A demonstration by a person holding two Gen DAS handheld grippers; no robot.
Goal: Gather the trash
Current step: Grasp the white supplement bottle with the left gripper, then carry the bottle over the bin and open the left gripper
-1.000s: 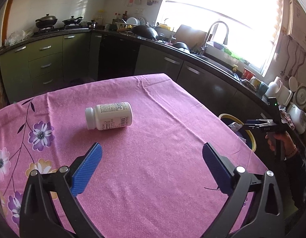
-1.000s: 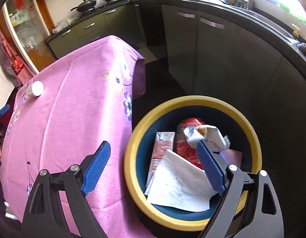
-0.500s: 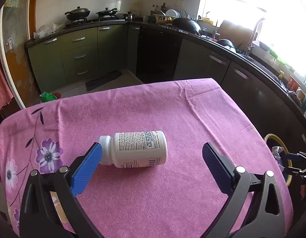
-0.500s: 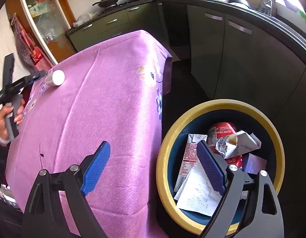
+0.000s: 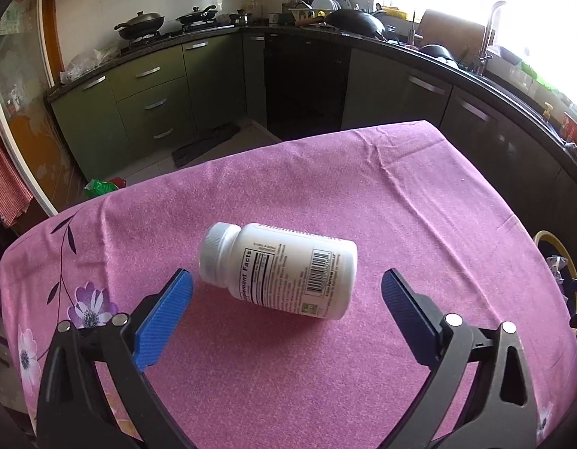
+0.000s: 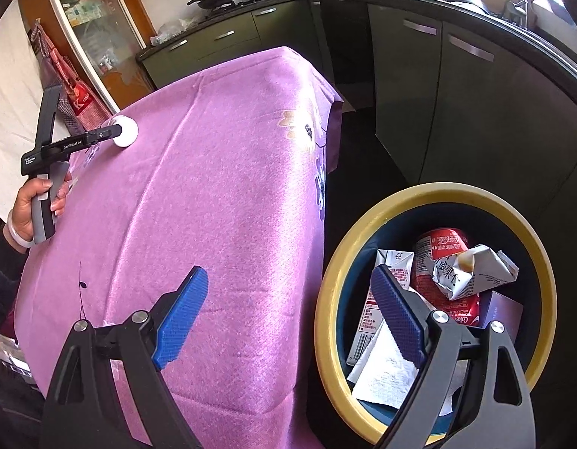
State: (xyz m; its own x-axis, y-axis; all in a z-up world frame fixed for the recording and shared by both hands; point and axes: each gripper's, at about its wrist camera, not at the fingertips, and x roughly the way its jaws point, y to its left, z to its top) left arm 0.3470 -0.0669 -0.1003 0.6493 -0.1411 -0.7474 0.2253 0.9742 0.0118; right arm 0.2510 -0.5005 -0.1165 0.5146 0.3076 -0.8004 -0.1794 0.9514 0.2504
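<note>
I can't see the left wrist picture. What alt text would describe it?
A white pill bottle lies on its side on a pink floral tablecloth, between the open blue pads of the left gripper, not touching them. Behind the table is a kitchen with green cabinets.

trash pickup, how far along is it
Done: the bin already holds a red can, a carton, crumpled paper and a tissue. In hand: nothing gripped; the left tool is open around the white bottle lying on the pink cloth. Left: grip it and drop it in. The right tool is open, empty.
</note>
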